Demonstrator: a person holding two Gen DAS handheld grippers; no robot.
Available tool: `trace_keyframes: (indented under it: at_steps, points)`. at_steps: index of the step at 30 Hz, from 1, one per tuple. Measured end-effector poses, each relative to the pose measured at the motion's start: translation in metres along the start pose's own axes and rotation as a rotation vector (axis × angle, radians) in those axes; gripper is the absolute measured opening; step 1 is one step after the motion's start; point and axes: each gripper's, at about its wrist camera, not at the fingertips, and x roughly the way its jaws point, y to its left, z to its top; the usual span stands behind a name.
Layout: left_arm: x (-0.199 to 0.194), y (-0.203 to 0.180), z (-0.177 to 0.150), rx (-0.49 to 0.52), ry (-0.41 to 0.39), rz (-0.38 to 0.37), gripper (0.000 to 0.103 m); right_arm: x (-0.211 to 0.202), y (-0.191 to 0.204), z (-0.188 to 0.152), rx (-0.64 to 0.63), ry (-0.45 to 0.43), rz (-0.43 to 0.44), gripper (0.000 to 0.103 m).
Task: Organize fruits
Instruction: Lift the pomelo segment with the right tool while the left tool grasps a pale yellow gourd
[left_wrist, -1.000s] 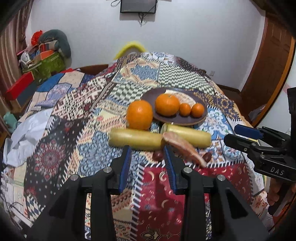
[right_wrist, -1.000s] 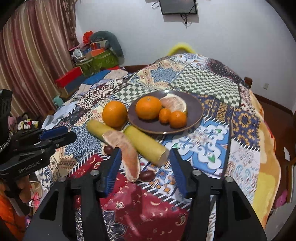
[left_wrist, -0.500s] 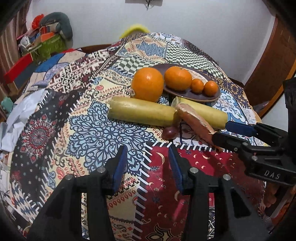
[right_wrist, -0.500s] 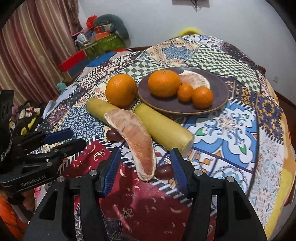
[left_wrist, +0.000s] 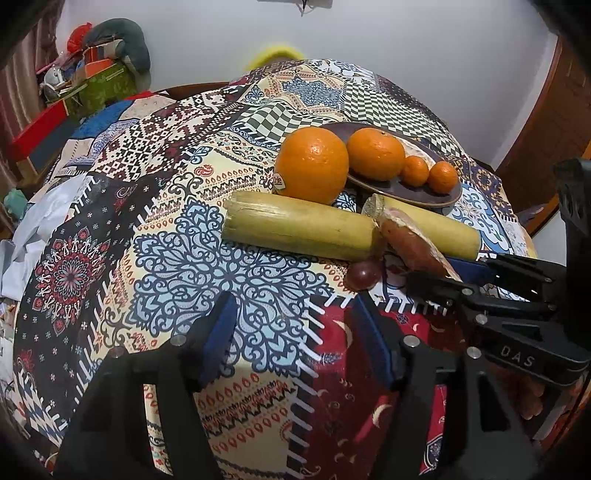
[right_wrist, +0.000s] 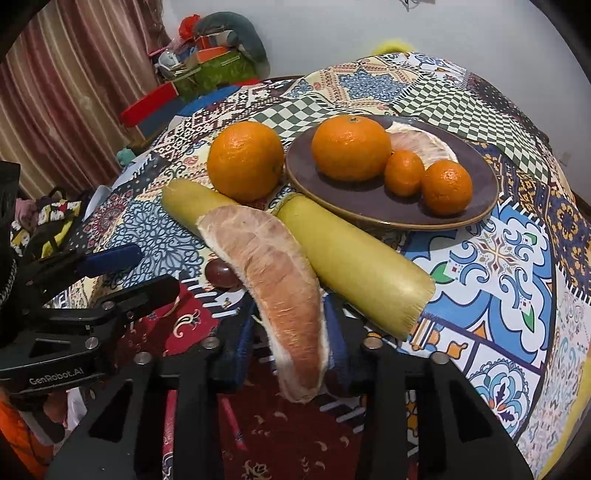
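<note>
your right claw (right_wrist: 291, 343) is closing around the near end of the pomelo wedge (right_wrist: 273, 280), its blue pads against both sides of the flesh. the wedge lies across the two sugarcane pieces (right_wrist: 354, 262) on the patterned worktop (right_wrist: 498, 266). your left claw (left_wrist: 295, 336) is spreading, jaws apart with nothing between them, above the cloth just short of the nearer cane piece (left_wrist: 299, 225). a dark grape (left_wrist: 364, 273) sits beside the wedge. the loose big orange (left_wrist: 312, 170) rests against the brown plate (right_wrist: 476, 184), which holds an orange, two small mandarins and another pomelo wedge.
</note>
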Motion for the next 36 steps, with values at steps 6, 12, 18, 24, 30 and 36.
trace_keyframes:
  at_steps: [6, 12, 18, 24, 30, 36]
  points:
    - [0.006, -0.007, 0.010, -0.007, 0.008, -0.009, 0.069, -0.009, -0.003, 0.002, 0.018, -0.023, 0.023, 0.021]
    - [0.014, -0.019, 0.022, -0.005, 0.000, -0.005, 0.076, -0.028, -0.007, 0.003, 0.032, -0.070, 0.021, 0.020]
    - [0.026, -0.031, 0.029, -0.003, -0.001, 0.021, 0.083, -0.051, -0.028, -0.001, 0.089, -0.118, 0.018, 0.020]
    - [0.044, -0.033, 0.031, -0.021, 0.015, 0.111, 0.089, -0.067, -0.046, -0.006, 0.140, -0.158, 0.001, 0.020]
    - [0.035, -0.029, 0.029, -0.019, -0.005, 0.099, 0.079, -0.074, -0.055, -0.010, 0.171, -0.169, -0.006, 0.020]
    - [0.012, -0.017, 0.025, -0.042, -0.037, 0.072, 0.066, -0.080, -0.055, -0.015, 0.173, -0.176, -0.007, 0.020]
